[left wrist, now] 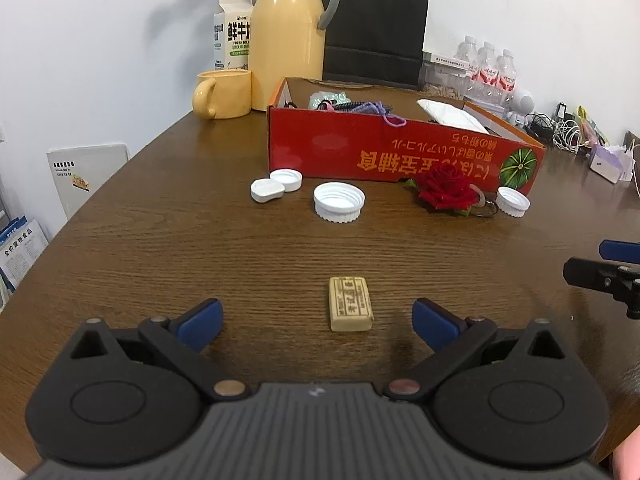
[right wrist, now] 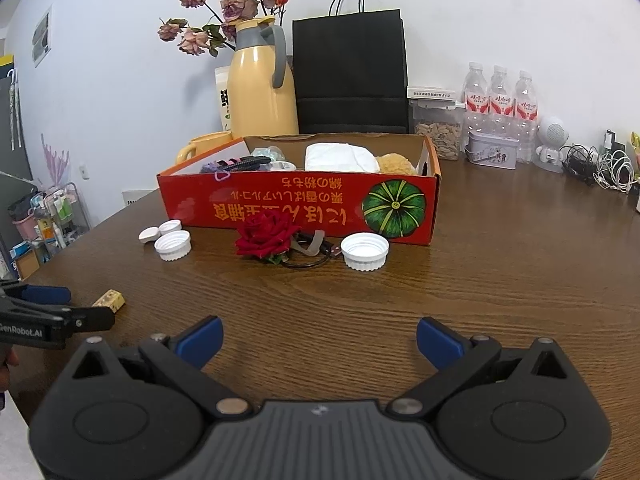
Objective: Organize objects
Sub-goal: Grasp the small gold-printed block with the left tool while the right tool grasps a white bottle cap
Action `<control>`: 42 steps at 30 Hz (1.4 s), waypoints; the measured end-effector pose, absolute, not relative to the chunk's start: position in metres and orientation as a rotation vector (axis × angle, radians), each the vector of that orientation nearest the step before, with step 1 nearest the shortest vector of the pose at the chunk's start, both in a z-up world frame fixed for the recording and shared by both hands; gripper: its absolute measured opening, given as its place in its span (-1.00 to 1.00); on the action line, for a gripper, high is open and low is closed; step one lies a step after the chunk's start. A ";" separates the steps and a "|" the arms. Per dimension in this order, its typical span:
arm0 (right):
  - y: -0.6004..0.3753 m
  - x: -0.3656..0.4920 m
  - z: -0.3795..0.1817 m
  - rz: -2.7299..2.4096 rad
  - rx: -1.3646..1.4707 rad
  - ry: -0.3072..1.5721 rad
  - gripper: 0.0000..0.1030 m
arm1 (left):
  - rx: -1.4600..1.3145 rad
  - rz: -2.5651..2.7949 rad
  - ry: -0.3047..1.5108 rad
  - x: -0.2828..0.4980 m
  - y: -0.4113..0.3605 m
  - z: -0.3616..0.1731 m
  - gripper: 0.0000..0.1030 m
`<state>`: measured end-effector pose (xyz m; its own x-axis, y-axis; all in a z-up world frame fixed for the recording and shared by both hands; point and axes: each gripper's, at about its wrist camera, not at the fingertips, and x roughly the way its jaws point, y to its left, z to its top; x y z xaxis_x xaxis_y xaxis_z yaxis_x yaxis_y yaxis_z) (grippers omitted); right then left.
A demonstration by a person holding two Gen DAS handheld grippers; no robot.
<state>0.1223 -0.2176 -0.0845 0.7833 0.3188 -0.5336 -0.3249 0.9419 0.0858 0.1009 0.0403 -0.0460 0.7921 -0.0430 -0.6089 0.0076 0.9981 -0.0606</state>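
White caps [left wrist: 339, 202] and rose [left wrist: 444, 191] front red box [left wrist: 384, 152].

Left gripper [left wrist: 318, 322]: black plastic linkage arms, blue fingertip pads [left wrist: 202, 322], round silver pivot screws, ribbed grey central housing flanked by two black circular hubs. Right gripper [right wrist: 320, 340]: identical construction. White "GenRobot.AI" lettering marks the left gripper's side, seen from the right wrist view.
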 end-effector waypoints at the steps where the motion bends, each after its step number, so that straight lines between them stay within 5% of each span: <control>1: -0.217 0.123 -0.085 0.348 -0.011 0.575 1.00 | -0.056 -0.027 0.653 0.101 0.040 -0.046 0.92; 5: -0.217 0.125 -0.086 0.348 -0.014 0.581 1.00 | -0.048 -0.040 0.638 0.105 0.036 -0.045 0.56; 6: -0.216 0.125 -0.086 0.348 -0.015 0.582 1.00 | -0.026 -0.037 0.632 0.105 0.032 -0.045 0.23; 7: -0.216 0.125 -0.087 0.347 -0.016 0.582 1.00 | -0.002 -0.036 0.623 0.105 0.029 -0.045 -0.35; 8: -0.216 0.125 -0.086 0.347 -0.017 0.583 1.00 | 0.015 -0.050 0.616 0.104 0.026 -0.044 -0.60; 42: -0.216 0.185 -0.070 0.304 -0.035 0.540 1.00 | -0.056 -0.088 0.403 0.177 0.000 0.013 -0.59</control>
<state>0.1849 -0.2156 -0.0695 0.8143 0.2758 -0.5108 -0.2941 0.9546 0.0467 0.1774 0.0005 0.0133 0.9162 -0.0965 -0.3889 0.0743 0.9946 -0.0718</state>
